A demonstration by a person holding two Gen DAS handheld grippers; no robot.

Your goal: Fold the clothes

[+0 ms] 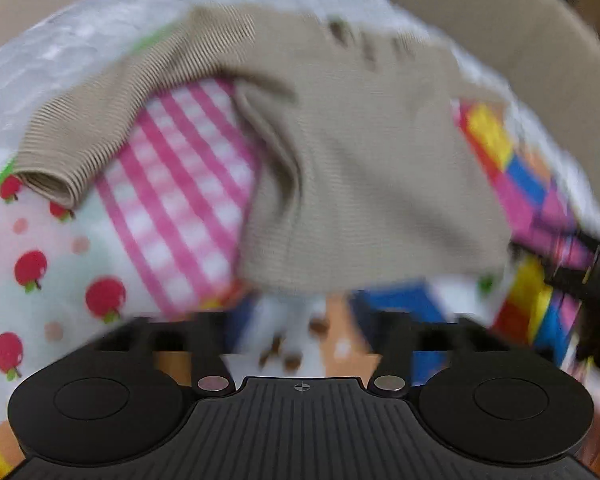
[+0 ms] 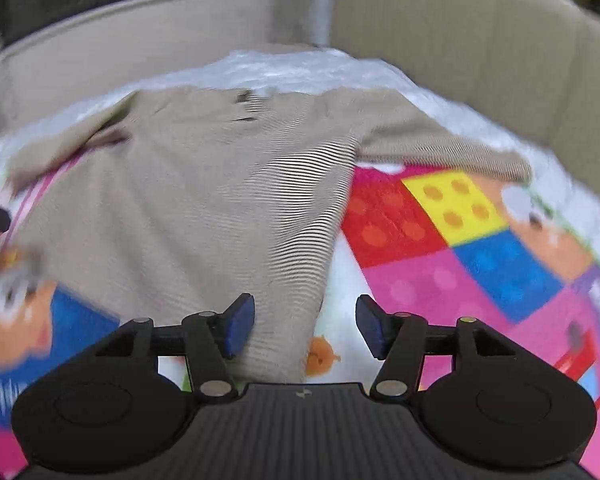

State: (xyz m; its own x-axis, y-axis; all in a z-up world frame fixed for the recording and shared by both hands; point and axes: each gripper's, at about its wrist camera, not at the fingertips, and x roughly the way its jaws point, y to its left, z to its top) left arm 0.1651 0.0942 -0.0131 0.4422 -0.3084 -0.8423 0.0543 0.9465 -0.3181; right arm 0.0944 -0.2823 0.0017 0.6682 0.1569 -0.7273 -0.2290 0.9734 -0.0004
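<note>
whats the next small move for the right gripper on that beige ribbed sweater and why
Probably ease the right gripper forward and down, then close on the bottom hem of the beige ribbed sweater. Its jaws stand open, the hem's right corner lies between them unpinched, and the sweater lies spread on the colourful block-patterned mat, not yet folded.

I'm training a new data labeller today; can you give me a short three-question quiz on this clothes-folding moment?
1. True or false: the beige ribbed knit sweater lies spread on the colourful patterned play mat.
2. Multiple choice: the blue pads of the right tool are A) clamped on a sleeve, B) apart with the sweater's bottom hem between them, C) out of view.
3. Short answer: in the left wrist view, what mat pattern shows between the sweater's body and its sleeve?

Key: 1 true; 2 B; 3 pink and white gingham check.
</note>
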